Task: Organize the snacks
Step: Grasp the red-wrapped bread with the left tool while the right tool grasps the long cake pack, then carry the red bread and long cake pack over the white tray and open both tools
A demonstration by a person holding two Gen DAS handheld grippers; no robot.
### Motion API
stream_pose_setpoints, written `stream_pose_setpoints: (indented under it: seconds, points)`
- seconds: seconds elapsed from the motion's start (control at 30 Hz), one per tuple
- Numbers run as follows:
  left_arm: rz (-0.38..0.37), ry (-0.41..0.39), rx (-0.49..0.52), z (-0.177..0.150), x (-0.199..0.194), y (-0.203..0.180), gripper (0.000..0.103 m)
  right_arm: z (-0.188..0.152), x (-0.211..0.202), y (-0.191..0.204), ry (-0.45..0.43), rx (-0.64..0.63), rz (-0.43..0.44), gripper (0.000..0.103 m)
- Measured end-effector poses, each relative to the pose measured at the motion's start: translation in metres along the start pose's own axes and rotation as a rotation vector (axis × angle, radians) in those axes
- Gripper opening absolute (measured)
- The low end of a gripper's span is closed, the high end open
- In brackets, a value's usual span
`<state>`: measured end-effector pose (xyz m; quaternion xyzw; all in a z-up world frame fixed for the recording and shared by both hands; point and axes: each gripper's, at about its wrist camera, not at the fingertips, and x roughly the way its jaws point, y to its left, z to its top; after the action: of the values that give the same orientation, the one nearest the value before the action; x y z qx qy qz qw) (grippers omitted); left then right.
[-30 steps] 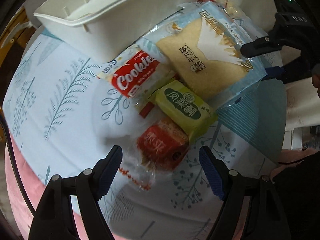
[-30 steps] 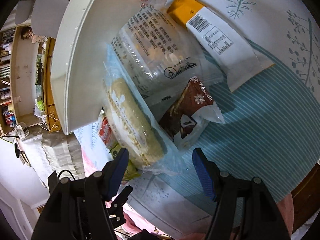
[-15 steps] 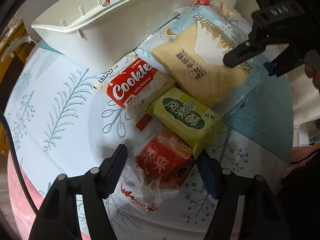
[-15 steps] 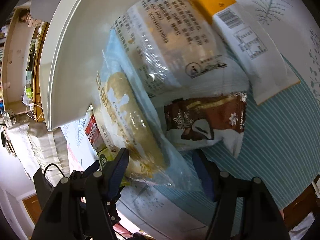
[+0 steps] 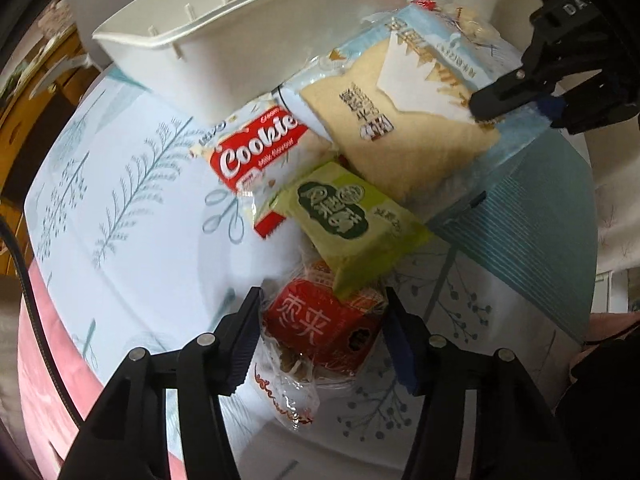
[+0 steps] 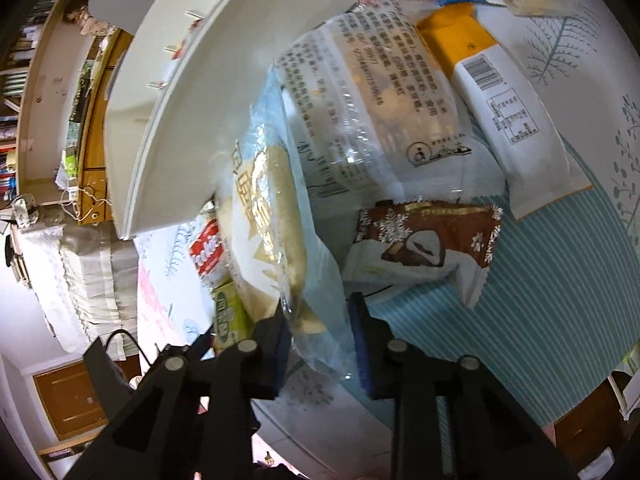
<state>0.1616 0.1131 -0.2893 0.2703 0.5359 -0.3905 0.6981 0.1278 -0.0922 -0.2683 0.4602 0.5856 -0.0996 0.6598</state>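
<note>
The left wrist view alone shows the fronts of four packets in a heap on the table [image 5: 132,216], beside the white bin [image 5: 256,52]: a red packet [image 5: 320,328], a green packet [image 5: 348,216], a red-and-white Cookie packet [image 5: 260,152] and a large bread pack [image 5: 400,120]. The left gripper [image 5: 320,344] straddles the red packet with its jaws closing; the pads do not yet clearly press it. The right wrist view alone shows a brown packet [image 6: 428,236], a white-and-orange packet [image 6: 508,120] and a clear printed bag [image 6: 372,92]. The right gripper [image 6: 320,340] has its jaws closing on the bread pack's plastic edge, which sits pinched between them. More packets at the top edge are cut off, and the bin's contents are mostly hidden.
</note>
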Motion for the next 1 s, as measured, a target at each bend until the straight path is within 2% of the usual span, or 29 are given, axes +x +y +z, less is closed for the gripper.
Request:
stream_pose_setpoints:
  seconds: [0.27, 0.43, 0.7, 0.8, 0.83, 1.0]
  points:
    - [0.033, 0.045, -0.107, -0.030, -0.008, -0.001, 0.056, -0.011, -0.009, 0.019, -0.036, -0.079, 0.008, 0.017]
    - [0.041, 0.028, -0.179, -0.048, -0.026, -0.007, 0.056, -0.019, -0.030, 0.008, -0.076, -0.116, 0.029, 0.011]
    - [0.014, -0.008, -0.280, -0.067, -0.057, -0.017, 0.056, -0.030, -0.058, 0.010, -0.126, -0.116, 0.048, 0.008]
    - [0.014, -0.033, -0.287, -0.059, -0.070, -0.018, 0.056, -0.038, -0.070, 0.000, -0.136, -0.093, 0.072, 0.008]
    - [0.014, -0.038, -0.287, -0.043, -0.070, -0.011, 0.056, -0.039, -0.074, -0.004, -0.140, -0.091, 0.076, 0.008]
    - [0.015, -0.086, -0.304, -0.028, -0.095, -0.009, 0.056, -0.044, -0.096, -0.009, -0.158, -0.087, 0.081, 0.008]
